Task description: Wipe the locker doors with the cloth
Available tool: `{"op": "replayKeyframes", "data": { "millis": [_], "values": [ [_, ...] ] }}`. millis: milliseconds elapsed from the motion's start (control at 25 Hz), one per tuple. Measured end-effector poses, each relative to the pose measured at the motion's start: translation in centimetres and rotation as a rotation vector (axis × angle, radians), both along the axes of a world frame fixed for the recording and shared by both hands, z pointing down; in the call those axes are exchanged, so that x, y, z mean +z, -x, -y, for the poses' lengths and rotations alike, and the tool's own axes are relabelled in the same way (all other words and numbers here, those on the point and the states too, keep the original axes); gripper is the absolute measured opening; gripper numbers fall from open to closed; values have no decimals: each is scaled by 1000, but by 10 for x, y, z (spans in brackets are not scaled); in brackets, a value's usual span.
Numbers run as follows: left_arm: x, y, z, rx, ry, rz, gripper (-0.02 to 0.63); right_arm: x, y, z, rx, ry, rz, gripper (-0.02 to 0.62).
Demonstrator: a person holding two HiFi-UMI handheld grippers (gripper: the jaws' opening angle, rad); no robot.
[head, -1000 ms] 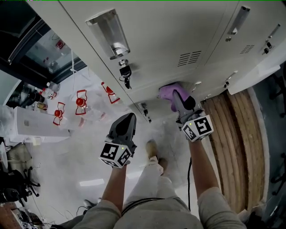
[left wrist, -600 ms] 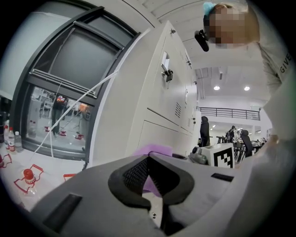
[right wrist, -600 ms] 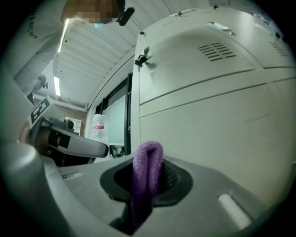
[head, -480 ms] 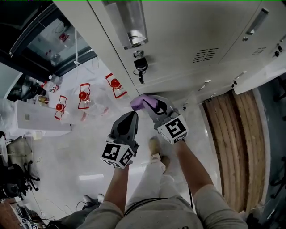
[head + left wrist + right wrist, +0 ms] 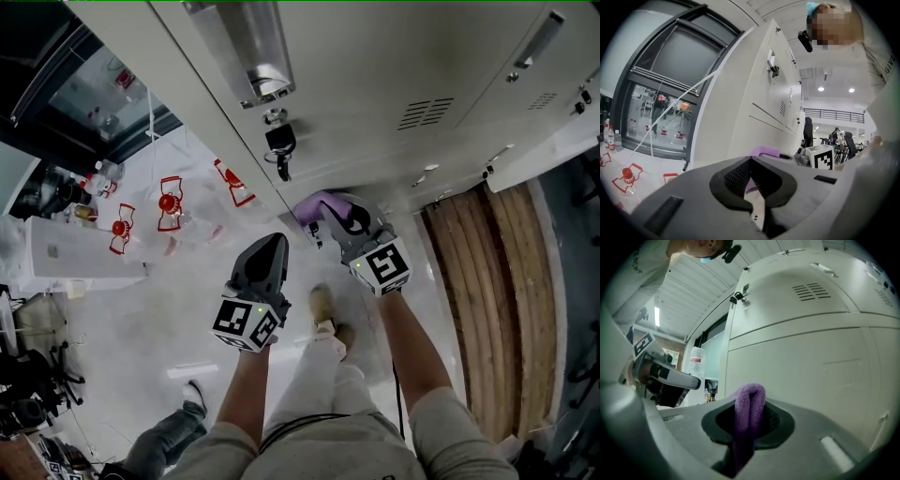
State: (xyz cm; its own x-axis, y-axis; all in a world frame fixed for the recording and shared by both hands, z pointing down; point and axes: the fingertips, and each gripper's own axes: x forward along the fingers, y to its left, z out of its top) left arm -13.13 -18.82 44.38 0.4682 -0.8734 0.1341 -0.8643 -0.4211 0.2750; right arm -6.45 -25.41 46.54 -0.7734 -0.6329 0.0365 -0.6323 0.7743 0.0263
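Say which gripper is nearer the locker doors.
Right. The right gripper holds the purple cloth up at the locker doors, near their end corner; the left gripper hangs farther out, off them.

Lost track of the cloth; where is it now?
Head view, centre: the purple cloth sits clamped in the right gripper, beside the locker door, just below the hanging key.

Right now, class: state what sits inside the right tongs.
A folded purple cloth, clamped between the right tongs. Its lower end is hidden inside them.
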Motion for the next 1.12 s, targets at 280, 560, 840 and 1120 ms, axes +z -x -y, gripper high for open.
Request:
{"op": "replayKeyframes", "data": {
  "millis": [280,560,840,1120],
  "values": [
    [11,-12,3,23,18,-4,-2,14,-63,24,107,9,-59,49],
    [17,-13,10,27,29,-1,-2,24,-120,46,210,30,-70,50],
    [27,-12,16,21,66,-7,-2,35,-159,59,294,88,-43,51],
    [41,-23,22,29,65,19,-2,40,-188,67,402,91,20,54]
  ]
}}
